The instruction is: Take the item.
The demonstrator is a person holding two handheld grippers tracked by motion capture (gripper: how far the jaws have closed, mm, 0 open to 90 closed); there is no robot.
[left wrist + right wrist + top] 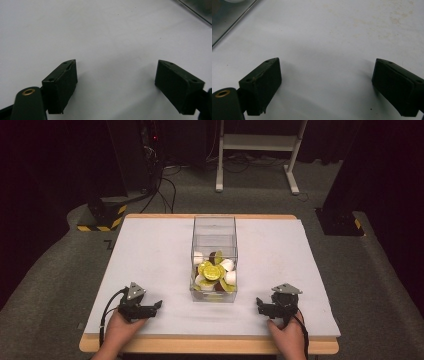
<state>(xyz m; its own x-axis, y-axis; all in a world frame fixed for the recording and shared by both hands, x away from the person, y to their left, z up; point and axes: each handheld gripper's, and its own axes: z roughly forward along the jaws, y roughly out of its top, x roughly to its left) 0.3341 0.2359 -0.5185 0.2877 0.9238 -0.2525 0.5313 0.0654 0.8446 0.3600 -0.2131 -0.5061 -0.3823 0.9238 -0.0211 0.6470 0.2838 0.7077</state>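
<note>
Since both jaw pairs stand apart and empty, left gripper (159,304) and right gripper (259,302) flank the clear rigid plastic box (214,227) of small gold-lidded capsules (211,271); probably light, slick-walled, best squeezed from opposite sides.

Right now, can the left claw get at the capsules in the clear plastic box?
Probably yes. The left claw is open and empty, with bare white table between it and the clear plastic box. The box looks open-topped, so the gold-lidded capsules need reaching from above.
</note>
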